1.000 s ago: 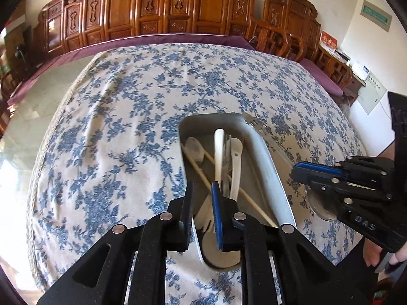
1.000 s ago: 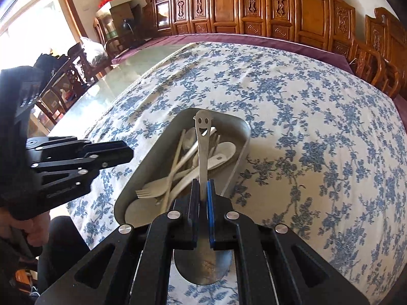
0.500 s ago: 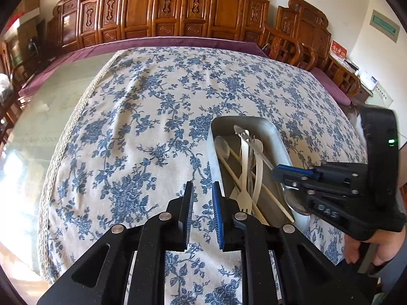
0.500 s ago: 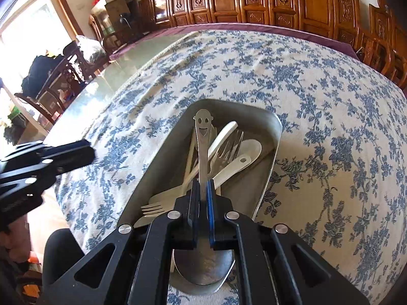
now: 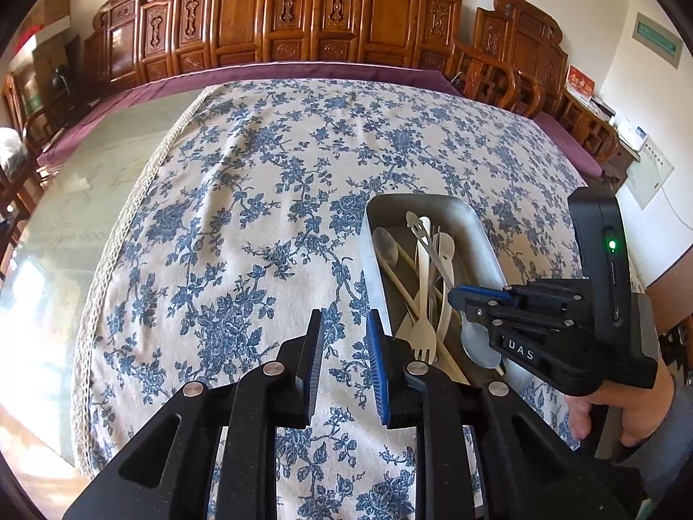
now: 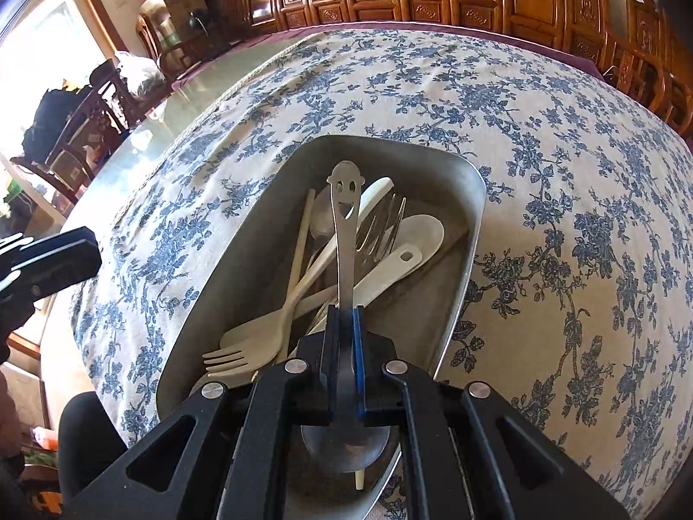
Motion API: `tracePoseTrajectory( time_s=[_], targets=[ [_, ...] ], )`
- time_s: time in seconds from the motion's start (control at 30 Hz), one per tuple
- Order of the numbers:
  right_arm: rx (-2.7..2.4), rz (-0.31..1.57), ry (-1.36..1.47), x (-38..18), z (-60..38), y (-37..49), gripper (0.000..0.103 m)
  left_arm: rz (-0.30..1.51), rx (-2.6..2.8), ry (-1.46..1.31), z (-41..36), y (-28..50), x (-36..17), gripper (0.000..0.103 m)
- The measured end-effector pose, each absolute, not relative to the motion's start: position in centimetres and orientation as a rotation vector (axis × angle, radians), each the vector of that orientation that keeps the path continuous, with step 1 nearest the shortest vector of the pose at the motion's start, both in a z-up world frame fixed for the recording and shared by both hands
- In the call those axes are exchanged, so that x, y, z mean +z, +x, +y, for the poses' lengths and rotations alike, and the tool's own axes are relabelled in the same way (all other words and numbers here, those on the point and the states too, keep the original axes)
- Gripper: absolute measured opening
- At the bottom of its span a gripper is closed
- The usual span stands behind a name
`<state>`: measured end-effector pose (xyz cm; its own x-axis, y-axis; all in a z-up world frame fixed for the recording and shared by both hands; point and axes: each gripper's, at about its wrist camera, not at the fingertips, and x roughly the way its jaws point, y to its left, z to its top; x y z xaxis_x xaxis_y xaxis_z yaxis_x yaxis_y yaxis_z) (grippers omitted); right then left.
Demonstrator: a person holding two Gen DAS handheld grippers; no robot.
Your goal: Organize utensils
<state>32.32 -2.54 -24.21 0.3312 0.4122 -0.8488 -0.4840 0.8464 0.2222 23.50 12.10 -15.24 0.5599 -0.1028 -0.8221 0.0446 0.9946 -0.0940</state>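
A grey metal tray (image 6: pixel 470 234) sits on the flowered tablecloth and holds several cream plastic forks, spoons and wooden sticks. My right gripper (image 6: pixel 345 316) is shut on a metal spoon with a smiley-face handle (image 6: pixel 344 225), held over the tray with its bowl toward the camera. The tray also shows in the left wrist view (image 5: pixel 480 234), where the right gripper (image 5: pixel 459 297) hovers above its near end with the spoon (image 5: pixel 429 242). My left gripper (image 5: pixel 344 338) is open and empty, above the cloth just left of the tray.
The blue-flowered tablecloth (image 5: pixel 242 225) covers a large table with a bare glass strip (image 5: pixel 86 190) on the left. Carved wooden chairs (image 5: pixel 329 13) line the far side. More chairs and bags (image 6: pixel 86 99) stand at the left.
My left gripper has drawn back and left, off the tray, to above the cloth. My right gripper has carried the smiley spoon forward and lower over the tray.
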Motion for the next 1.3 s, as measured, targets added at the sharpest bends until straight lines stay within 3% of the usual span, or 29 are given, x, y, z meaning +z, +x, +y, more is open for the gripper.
tracePoseTrajectory(
  time_s=[0.13,0.37,0.47,0.57,0.6,0.77,0.83,0.93,1.03,1.3],
  targets=[
    [0.602,1.077,-0.091,-24.0,-2.2,32.1,0.01,0.972,-0.077,-0.056,11.9,23.1,-15.0,0.02],
    [0.615,0.993,-0.065,-21.8,-3.6,29.5,0.01,0.949,-0.058,-0.045,11.3,21.8,-13.8,0.036],
    [0.598,0.954,-0.031,-20.4,-5.2,28.2,0.02,0.937,-0.051,-0.035,10.7,20.9,-13.2,0.05],
    [0.566,0.902,0.013,-18.6,-7.7,26.6,0.027,0.919,-0.04,-0.022,10.0,19.7,-12.5,0.056],
    [0.554,0.884,0.022,-18.0,-8.4,26.0,0.031,0.918,-0.036,-0.02,9.9,19.4,-12.4,0.067],
    [0.484,0.808,0.042,-15.3,-11.9,23.5,0.053,0.876,-0.018,-0.015,9.1,17.3,-10.9,0.078],
    [0.455,0.785,0.03,-14.5,-13.0,22.6,0.072,0.86,-0.015,-0.014,8.7,16.6,-10.4,0.081],
    [0.384,0.744,0.008,-13.1,-14.6,21.1,0.093,0.827,-0.003,-0.012,8.2,15.6,-9.5,0.089],
    [0.344,0.717,0.017,-11.8,-16.2,19.5,0.101,0.804,0.005,0.004,7.5,14.8,-8.8,0.094],
    [0.296,0.653,0.016,-8.8,-18.9,15.5,0.1,0.762,-0.009,0.012,5.5,12.6,-7.3,0.095]
  ],
)
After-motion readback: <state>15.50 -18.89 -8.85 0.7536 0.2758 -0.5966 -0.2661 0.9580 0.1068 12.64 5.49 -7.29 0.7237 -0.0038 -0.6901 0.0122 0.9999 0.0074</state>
